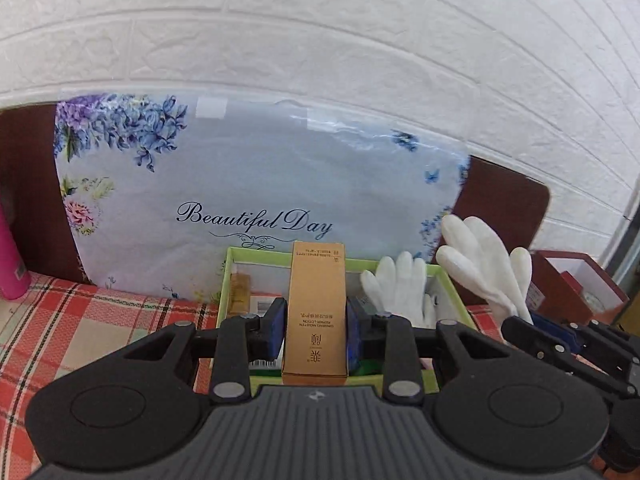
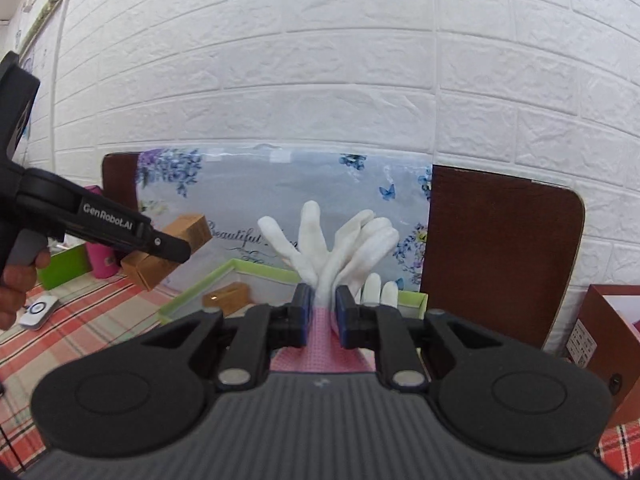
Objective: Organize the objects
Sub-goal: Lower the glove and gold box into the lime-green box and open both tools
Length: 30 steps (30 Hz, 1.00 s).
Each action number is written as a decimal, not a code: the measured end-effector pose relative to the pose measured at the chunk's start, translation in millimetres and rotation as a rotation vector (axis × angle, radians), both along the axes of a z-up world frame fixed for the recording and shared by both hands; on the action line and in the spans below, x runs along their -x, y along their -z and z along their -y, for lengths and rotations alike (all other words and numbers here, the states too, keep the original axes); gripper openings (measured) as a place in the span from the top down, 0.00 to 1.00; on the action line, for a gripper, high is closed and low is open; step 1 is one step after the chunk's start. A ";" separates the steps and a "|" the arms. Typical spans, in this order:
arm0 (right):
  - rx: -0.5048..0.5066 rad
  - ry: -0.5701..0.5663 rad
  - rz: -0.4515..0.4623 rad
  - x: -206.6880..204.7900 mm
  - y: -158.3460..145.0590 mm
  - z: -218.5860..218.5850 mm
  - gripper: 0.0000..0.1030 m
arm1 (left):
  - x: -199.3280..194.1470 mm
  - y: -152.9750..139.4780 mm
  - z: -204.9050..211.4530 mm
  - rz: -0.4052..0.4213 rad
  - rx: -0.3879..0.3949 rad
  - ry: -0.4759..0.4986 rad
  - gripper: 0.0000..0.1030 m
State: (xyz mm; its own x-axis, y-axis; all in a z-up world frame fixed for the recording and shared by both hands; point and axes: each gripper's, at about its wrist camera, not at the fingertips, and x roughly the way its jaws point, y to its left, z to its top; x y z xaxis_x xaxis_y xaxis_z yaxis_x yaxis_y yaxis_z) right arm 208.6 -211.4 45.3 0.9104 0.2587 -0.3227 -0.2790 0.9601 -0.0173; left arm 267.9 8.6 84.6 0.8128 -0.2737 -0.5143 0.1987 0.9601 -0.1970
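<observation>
My left gripper [image 1: 316,326] is shut on a tall tan carton [image 1: 316,300] and holds it above the green-rimmed box [image 1: 240,254]. From the right wrist view the same gripper [image 2: 176,249] shows at the left with the carton [image 2: 194,230] tilted in it. My right gripper [image 2: 322,308] is shut on a pair of white gloves [image 2: 332,240] with a pink cuff, lifted over the green box [image 2: 208,280]. The held gloves [image 1: 480,264] also show right of the carton. Another white glove [image 1: 400,284] lies in the box beside a small gold carton [image 2: 226,296].
A floral "Beautiful Day" package [image 1: 260,168] leans on a dark brown board [image 2: 500,248] by the white brick wall. A pink bottle [image 1: 10,264] stands left, a red box [image 1: 572,292] right. A white round device [image 2: 40,310] and a green lid [image 2: 64,268] rest on the plaid cloth [image 1: 80,328].
</observation>
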 end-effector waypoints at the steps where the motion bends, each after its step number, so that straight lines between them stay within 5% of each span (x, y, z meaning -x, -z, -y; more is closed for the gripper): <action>1: 0.003 0.003 0.001 -9.2 2.6 -0.6 0.87 | -8.0 2.9 0.5 -0.007 0.004 -0.002 0.69; 10: 0.016 0.057 -0.046 -77.8 42.9 -8.1 0.83 | -51.2 40.2 2.6 -0.029 -0.005 -0.045 0.65; 11: 0.029 0.065 -0.059 -82.4 50.4 -9.6 0.74 | -52.7 47.0 1.6 -0.022 -0.011 -0.052 0.59; 12: 0.050 0.066 -0.080 -86.5 58.8 -11.2 0.52 | -52.3 52.9 1.1 -0.020 -0.023 -0.061 0.39; 13: 0.075 0.073 -0.096 -88.6 65.2 -12.6 0.41 | -50.7 57.7 0.6 -0.015 -0.040 -0.073 0.29; 14: 0.099 0.084 -0.094 -88.1 70.6 -13.8 0.28 | -48.0 61.5 -0.1 -0.003 -0.057 -0.078 0.29; 22: 0.118 0.089 -0.068 -67.1 71.8 -10.5 0.13 | -33.0 62.2 0.0 -0.013 -0.086 -0.091 0.28; 24: 0.106 0.084 -0.054 -58.0 63.4 -9.2 0.03 | -22.8 55.5 2.0 0.001 -0.077 -0.079 0.28; 30: 0.097 0.081 0.001 -22.0 38.0 -5.7 0.00 | 16.0 38.4 9.0 0.000 -0.095 -0.078 0.27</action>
State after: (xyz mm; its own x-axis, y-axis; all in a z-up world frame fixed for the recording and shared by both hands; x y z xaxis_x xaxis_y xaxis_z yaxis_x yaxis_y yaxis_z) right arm 230.6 -205.6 7.3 0.9273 0.1523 -0.3420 -0.2009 0.9733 -0.1112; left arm 251.9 -0.3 46.1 0.8300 -0.1593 -0.5346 0.1226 0.9870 -0.1039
